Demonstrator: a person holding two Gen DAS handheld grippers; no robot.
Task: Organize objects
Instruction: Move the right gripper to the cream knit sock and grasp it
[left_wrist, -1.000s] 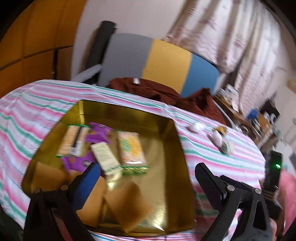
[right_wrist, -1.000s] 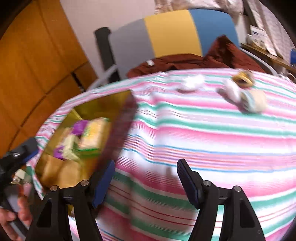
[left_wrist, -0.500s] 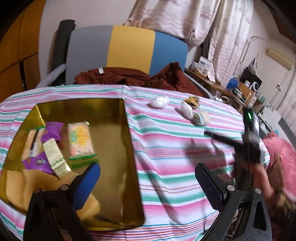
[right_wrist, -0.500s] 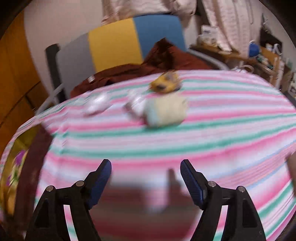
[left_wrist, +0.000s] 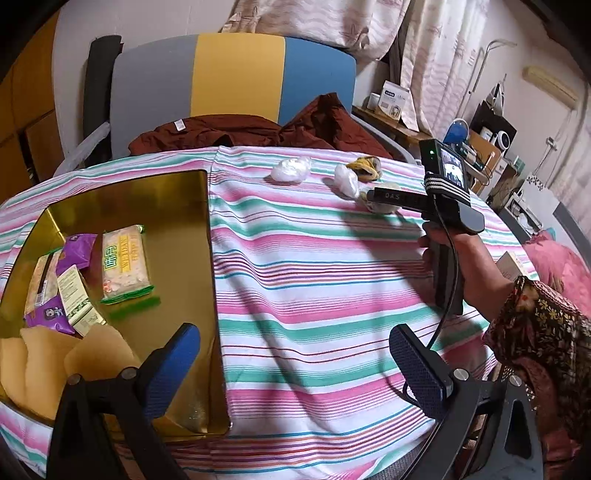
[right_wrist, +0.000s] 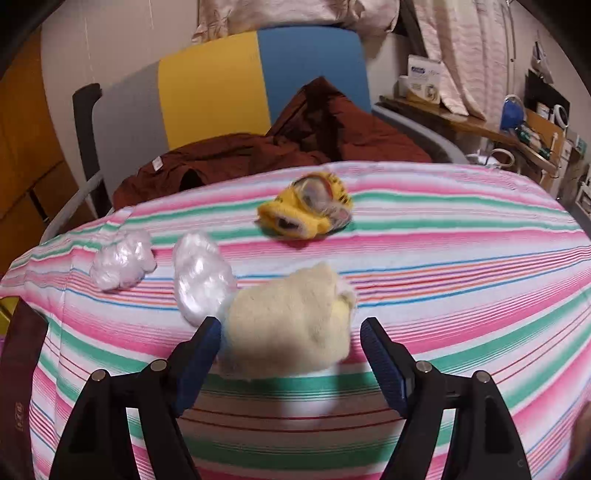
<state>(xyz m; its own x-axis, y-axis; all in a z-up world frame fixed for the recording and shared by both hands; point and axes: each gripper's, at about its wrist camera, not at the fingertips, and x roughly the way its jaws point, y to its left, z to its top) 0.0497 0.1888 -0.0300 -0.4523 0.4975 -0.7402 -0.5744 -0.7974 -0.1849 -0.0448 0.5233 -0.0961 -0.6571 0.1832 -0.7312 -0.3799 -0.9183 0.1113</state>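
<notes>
**Right gripper closes in around a cream plush on the striped table**

Pink, green and white stripes cover the tablecloth (left_wrist: 314, 258), with a grey, yellow and blue chair back (left_wrist: 236, 74) and a crumpled maroon garment (left_wrist: 258, 133) behind it. On the far side of the cloth lie a cream, fuzzy plush toy (right_wrist: 288, 325), a yellow and brown plush toy (right_wrist: 306, 210) beyond it, and two crumpled clear plastic wrappers (right_wrist: 122, 262), one of which touches the cream plush on its left. The right gripper (right_wrist: 288, 354) is held low over the cloth, its jaws wide but closing, with the cream plush between them; the left pad is at the plush's edge, the right pad stands clear of it. The left gripper (left_wrist: 295, 362) hangs over the near edge of the cloth with its jaws spread and nothing between them. Beside it on the left sits a shallow, gold metal tray (left_wrist: 177, 229) holding snack packets (left_wrist: 125, 262) and tan paper sheets.
</notes>
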